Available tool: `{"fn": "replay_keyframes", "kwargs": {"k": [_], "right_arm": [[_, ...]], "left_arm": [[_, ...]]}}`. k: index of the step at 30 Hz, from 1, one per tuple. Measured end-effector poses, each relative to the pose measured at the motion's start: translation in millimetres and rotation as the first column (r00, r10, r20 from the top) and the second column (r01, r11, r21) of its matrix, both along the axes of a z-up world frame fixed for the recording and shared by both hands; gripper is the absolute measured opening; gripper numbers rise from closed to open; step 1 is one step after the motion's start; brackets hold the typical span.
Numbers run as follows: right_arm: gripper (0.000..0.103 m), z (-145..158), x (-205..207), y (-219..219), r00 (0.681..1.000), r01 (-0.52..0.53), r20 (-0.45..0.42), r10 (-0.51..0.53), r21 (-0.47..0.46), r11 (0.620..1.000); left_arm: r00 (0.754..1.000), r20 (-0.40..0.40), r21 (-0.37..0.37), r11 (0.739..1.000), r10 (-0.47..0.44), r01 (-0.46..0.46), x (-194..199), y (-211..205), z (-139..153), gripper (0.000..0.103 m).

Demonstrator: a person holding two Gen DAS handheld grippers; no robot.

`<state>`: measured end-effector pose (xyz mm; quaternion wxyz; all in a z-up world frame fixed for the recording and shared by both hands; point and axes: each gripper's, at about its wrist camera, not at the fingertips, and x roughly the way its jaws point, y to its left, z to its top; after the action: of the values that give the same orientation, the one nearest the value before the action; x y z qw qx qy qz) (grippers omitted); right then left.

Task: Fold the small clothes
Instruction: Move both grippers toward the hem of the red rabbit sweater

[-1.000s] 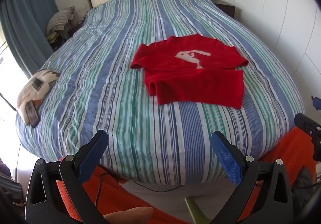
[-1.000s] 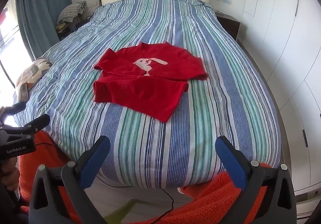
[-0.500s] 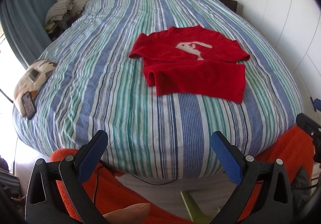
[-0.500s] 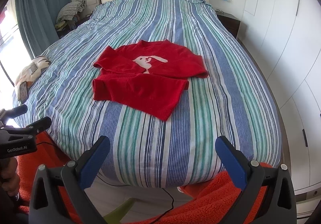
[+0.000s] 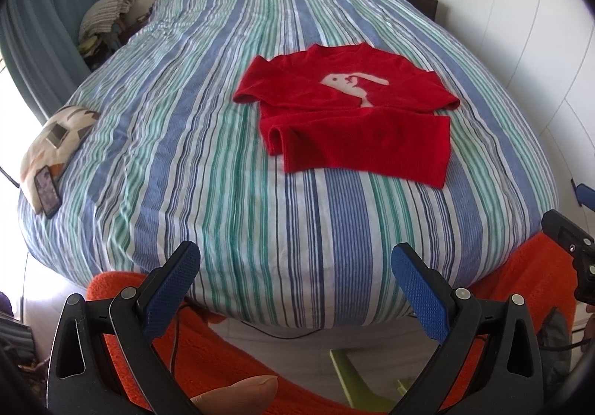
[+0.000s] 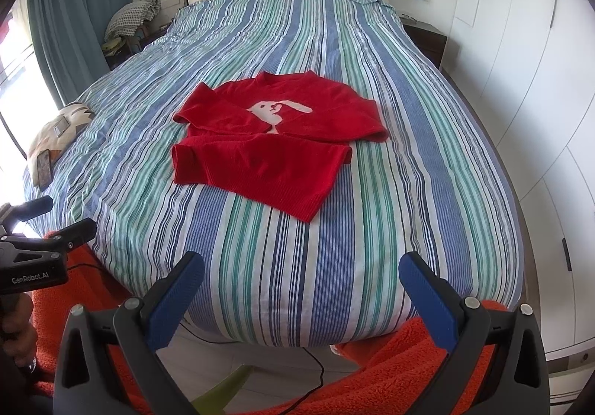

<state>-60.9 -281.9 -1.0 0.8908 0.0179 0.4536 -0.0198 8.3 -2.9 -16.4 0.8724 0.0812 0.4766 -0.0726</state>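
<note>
Small red knit sweater w/ pale rabbit motif [image 5: 357,125] lies mid-bed on the blue/green/white striped duvet [image 6: 334,247], hem half already folded up over the body. Your L gripper [image 5: 293,277] & R gripper [image 6: 301,285] hover off the bed's foot edge, jaws wide apart, nothing held. Step: approach. Next, prob. reach in, pinch a sleeve/side, fold inward. Legible: "GenRobot.AI" on L gripper body, R view.

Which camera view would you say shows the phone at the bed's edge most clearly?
The left wrist view: the phone lies face-up on a patterned cushion, its whole outline visible. The right wrist view shows it smaller and more foreshortened.
</note>
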Motion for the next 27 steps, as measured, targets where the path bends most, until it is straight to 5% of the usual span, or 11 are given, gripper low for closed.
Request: {"fn": "replay_keyframes", "kwargs": {"k": [14, 27], "right_arm": [[0.103, -7, 3, -1, 1.000, 0.007, -0.027, -0.007, -0.001, 1.000], [0.103, 2, 9, -12, 0.996, 0.084, -0.012, -0.087, -0.154, 0.984]], "left_arm": [[1.000, -0.003, 0.015, 1.000, -0.019, 0.019, -1, -3, -1, 0.103], [1.000, 0.029, 0.048, 0.999, -0.007, 0.005, 0, -4, -3, 0.103]]}}
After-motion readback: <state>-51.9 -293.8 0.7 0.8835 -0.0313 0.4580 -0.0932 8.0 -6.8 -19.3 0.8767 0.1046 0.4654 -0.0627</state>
